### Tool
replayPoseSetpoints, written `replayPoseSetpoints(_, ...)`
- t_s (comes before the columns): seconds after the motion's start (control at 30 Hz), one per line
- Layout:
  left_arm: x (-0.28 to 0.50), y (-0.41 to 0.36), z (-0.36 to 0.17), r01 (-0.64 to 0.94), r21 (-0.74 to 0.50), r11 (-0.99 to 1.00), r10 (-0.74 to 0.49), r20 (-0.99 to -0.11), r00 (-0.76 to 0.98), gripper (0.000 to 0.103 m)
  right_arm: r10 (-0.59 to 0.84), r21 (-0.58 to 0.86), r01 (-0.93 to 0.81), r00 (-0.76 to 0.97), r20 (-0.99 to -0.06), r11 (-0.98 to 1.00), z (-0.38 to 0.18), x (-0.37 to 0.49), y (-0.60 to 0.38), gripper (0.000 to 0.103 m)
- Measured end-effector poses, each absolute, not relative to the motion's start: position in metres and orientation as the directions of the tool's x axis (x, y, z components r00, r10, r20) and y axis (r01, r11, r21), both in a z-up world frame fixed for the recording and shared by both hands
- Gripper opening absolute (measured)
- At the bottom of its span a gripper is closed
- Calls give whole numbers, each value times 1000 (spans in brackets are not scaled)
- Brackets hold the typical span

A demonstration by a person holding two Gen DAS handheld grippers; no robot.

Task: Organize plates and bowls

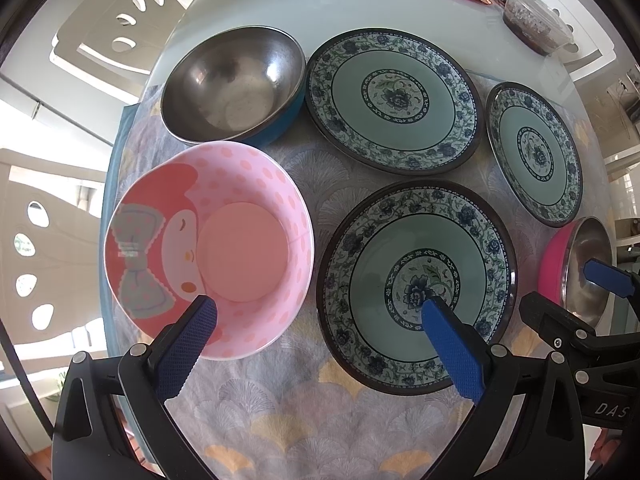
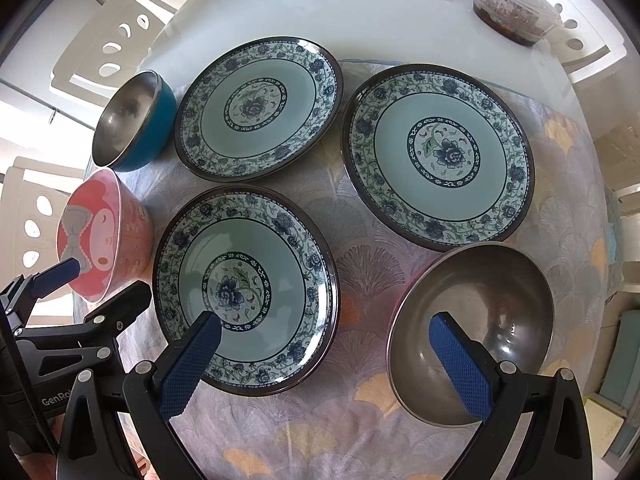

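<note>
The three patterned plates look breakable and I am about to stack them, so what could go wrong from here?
The plates look glazed, so one may slip from the open right gripper. The steel bowl with the pink outside sits close beside the nearest plate and could get knocked. The left gripper is close enough to collide.

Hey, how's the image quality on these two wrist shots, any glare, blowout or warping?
Left wrist view: heavy fisheye bending, black corners, windows at left blown out white, soft reflections inside the steel bowl; dishes stay sharp. Right wrist view: same warping, glare washing the bare table at the top, bright sheen on the near plate, no noticeable blur.
</note>
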State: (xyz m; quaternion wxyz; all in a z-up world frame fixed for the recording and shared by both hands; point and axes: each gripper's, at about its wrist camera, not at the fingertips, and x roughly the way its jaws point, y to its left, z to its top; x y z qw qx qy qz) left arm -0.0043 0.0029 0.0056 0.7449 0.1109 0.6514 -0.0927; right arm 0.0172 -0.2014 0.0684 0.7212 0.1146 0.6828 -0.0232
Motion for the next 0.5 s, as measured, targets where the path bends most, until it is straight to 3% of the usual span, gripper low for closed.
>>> replayPoseSetpoints(0.5,-7,2,9,287,32,957,-6,-991,130,102,132,144,196,70,-989,970,70,12,-201,103)
